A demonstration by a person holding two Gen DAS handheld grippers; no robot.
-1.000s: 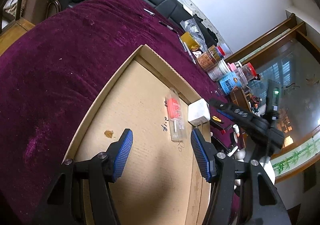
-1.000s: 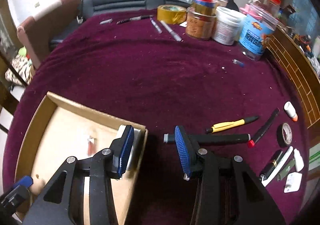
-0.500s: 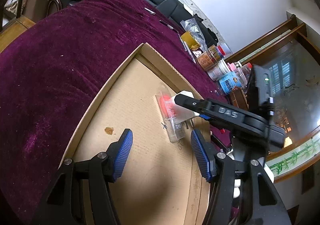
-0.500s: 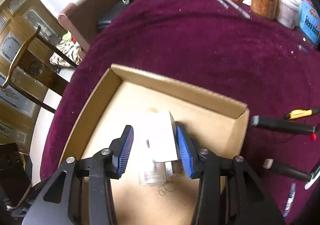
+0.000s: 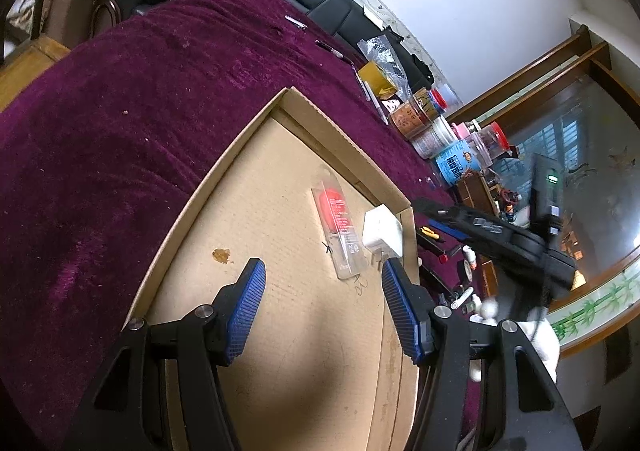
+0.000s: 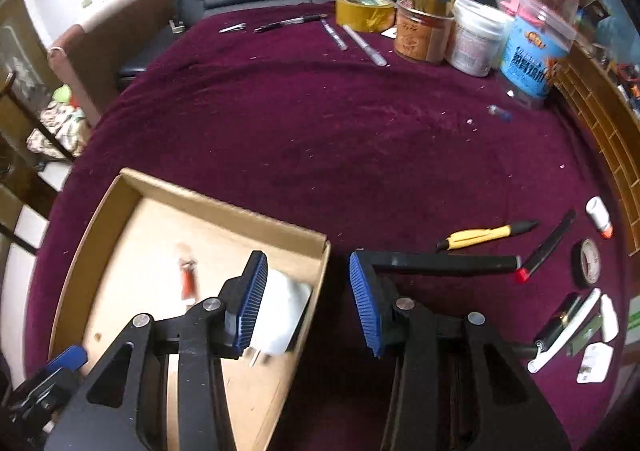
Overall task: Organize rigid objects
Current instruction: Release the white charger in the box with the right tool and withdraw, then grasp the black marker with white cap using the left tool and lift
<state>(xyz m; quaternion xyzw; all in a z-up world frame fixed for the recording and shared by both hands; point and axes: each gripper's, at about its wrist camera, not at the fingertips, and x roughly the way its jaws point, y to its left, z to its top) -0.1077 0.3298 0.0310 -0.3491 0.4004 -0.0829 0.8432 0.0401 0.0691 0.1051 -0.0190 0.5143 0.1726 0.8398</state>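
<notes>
A shallow cardboard box lies on the purple cloth. Inside it lie a clear packet with a red part and a white power adapter against the box's right wall. My left gripper is open and empty above the box floor, short of both items. My right gripper is open and empty over the box's right wall, with the adapter behind its left finger. It also shows in the left wrist view.
Right of the box lie a black marker, a yellow-black pen, a black pen with a red end, a tape roll, a glue tube and small white items. Jars, yellow tape and pens stand at the far edge.
The right gripper reached into the box around the white adapter, then drew back to the right. The adapter lies in the box. The left gripper stayed still.
</notes>
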